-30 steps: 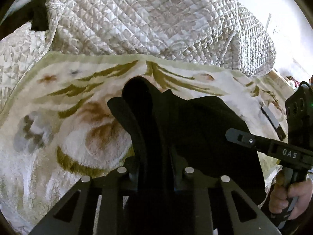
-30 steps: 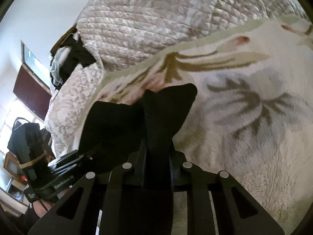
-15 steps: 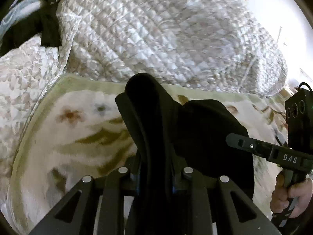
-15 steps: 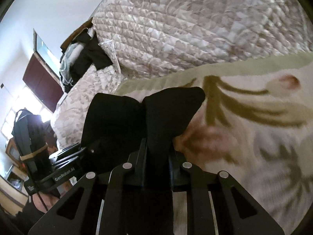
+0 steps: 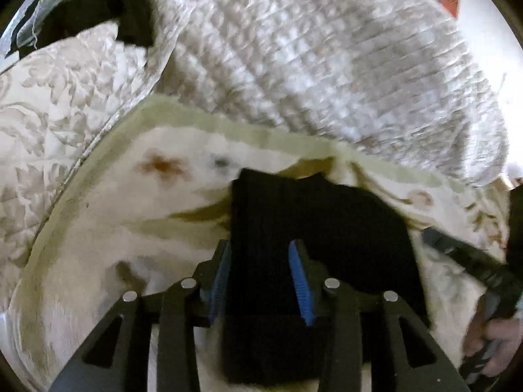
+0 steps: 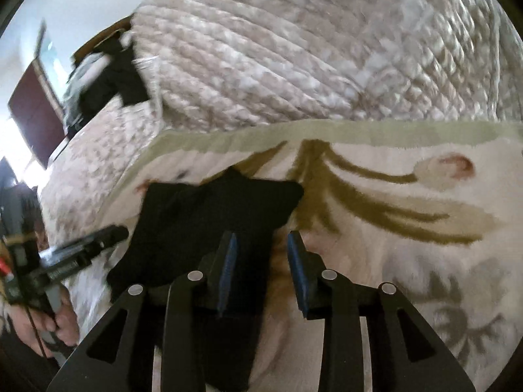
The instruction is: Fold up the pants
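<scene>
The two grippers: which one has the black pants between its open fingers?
The left gripper: black pants fill its gap. The right gripper straddles mostly bare floral blanket, the pants' edge lying by its left finger.

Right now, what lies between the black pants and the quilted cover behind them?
Only the floral blanket with its green border separates black pants from quilted cover; right wrist view shows it.

Quilt mound (image 5: 327,65) walls off the far edge of the blanket (image 5: 98,228) — bare blanket left and right of the pants (image 5: 320,228).
</scene>
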`<action>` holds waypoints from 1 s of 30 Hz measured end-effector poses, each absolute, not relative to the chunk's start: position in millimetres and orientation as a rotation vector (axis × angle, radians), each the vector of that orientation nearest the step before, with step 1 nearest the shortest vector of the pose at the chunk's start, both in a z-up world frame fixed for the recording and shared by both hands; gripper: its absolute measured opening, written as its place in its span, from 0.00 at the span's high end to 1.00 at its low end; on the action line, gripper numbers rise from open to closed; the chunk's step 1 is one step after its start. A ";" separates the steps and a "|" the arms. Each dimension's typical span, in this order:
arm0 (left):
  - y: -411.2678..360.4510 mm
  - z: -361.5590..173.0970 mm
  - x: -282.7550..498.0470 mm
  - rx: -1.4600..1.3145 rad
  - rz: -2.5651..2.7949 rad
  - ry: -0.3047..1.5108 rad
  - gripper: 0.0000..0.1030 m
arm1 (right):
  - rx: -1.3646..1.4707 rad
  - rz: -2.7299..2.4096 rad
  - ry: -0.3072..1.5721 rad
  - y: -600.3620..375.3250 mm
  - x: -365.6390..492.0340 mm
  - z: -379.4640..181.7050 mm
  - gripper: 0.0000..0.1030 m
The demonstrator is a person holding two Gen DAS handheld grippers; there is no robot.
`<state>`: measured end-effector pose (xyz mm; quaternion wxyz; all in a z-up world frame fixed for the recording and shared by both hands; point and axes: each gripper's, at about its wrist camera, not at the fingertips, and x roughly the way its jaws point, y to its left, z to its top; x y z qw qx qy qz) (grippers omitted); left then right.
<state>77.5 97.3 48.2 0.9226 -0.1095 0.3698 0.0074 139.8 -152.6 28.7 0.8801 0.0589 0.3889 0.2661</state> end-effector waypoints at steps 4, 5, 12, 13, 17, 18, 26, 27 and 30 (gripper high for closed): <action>69.8 42.4 58.8 -0.163 -0.047 0.754 0.61 | 0.001 0.584 0.801 -131.0 104.9 19.2 0.68; 65.1 31.8 58.6 -0.150 -0.053 0.786 0.62 | -0.033 0.585 0.817 -125.3 100.6 10.9 0.68; 55.0 12.2 59.2 -0.058 -0.020 0.815 0.62 | -0.053 0.549 0.844 -125.2 96.9 0.7 0.68; 56.8 12.2 57.3 -0.066 -0.018 0.813 0.62 | -0.051 0.551 0.844 -126.2 94.3 4.2 0.68; 57.4 16.9 47.8 -0.079 -0.011 0.806 0.62 | -0.075 0.536 0.858 -128.3 80.2 10.0 0.68; 56.7 19.9 43.9 -0.081 -0.007 0.805 0.62 | -0.073 0.530 0.864 -129.2 77.1 12.2 0.68; 54.3 46.4 -6.1 -0.183 -0.008 0.778 0.62 | -0.117 0.450 0.821 -136.1 30.3 62.8 0.68; 53.4 51.3 -12.2 -0.186 -0.008 0.767 0.62 | -0.134 0.440 0.805 -135.3 22.1 71.1 0.68; 52.3 67.0 -28.3 -0.199 -0.009 0.737 0.62 | -0.159 0.430 0.774 -133.9 7.3 88.3 0.68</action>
